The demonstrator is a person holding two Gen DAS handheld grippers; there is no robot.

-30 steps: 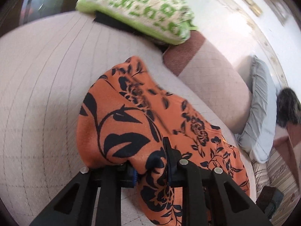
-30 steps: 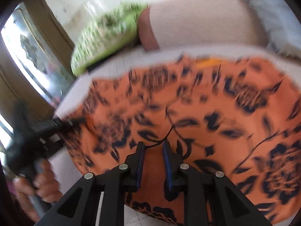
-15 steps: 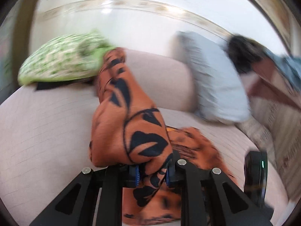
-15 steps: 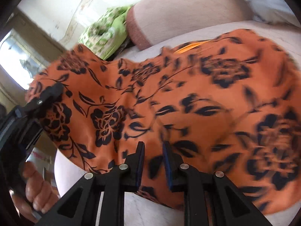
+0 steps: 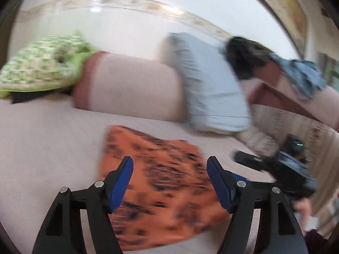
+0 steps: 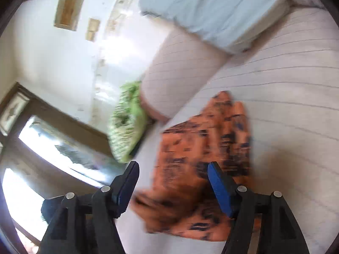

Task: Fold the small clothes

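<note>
Orange floral cloth (image 5: 161, 182) lies released beneath our opening left gripper (image 5: 169, 180) and right gripper (image 6: 172, 182); only the right view shows a window (image 6: 59, 148) at lower left.

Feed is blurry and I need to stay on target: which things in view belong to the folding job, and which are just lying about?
Part of the job:
- orange floral garment, lying on the sofa seat
- left tool, jaws opening, nothing held
- right tool, jaws opening, nothing held

Just lying about:
- green patterned cushion
- light blue pillow
- blue cloth on the backrest

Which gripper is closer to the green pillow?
Left, probably. The left gripper sits above the orange cloth, pillow up-left; the right gripper is farther right, fingers opening, empty.
</note>
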